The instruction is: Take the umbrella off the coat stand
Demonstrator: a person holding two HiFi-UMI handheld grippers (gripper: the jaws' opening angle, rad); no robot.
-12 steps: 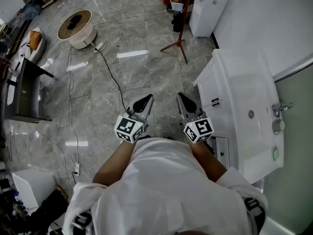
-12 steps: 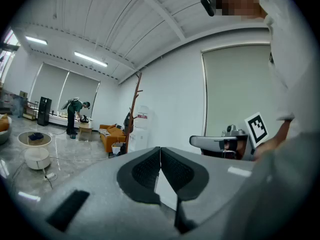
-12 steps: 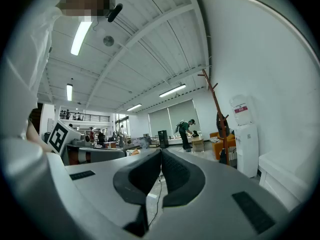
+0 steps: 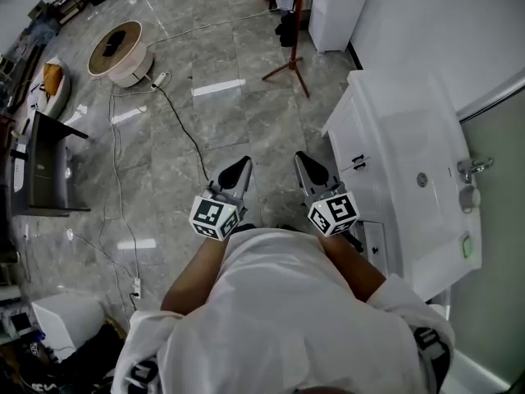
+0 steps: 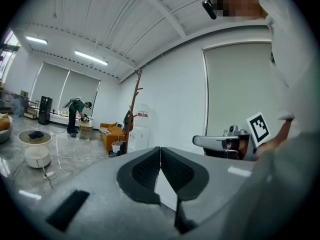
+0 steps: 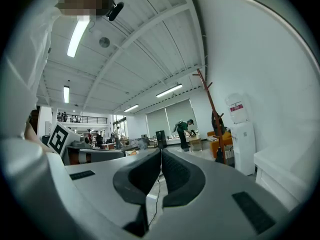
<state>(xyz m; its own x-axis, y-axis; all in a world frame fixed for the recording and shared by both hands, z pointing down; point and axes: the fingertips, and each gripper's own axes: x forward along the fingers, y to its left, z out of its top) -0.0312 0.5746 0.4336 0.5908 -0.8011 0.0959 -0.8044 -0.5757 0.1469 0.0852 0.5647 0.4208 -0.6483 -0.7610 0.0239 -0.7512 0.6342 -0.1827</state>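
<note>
The reddish-brown coat stand rises on tripod feet at the far end of the floor, beside a white water dispenser. A dark umbrella hangs on its pole. The stand and the dark umbrella also show small and distant in the left gripper view. In the right gripper view the stand carries the umbrella low down. My left gripper and right gripper are held side by side in front of the body, far from the stand. Both are shut with nothing between their jaws.
A white washbasin cabinet runs along the right. A black cable crosses the grey tiled floor to a round white device. A dark table stands at the left. An orange sofa and a person in green are far back.
In the head view the floor, coat stand and washbasin have slid slightly up and left. Both grippers keep the same pose and stay shut.
</note>
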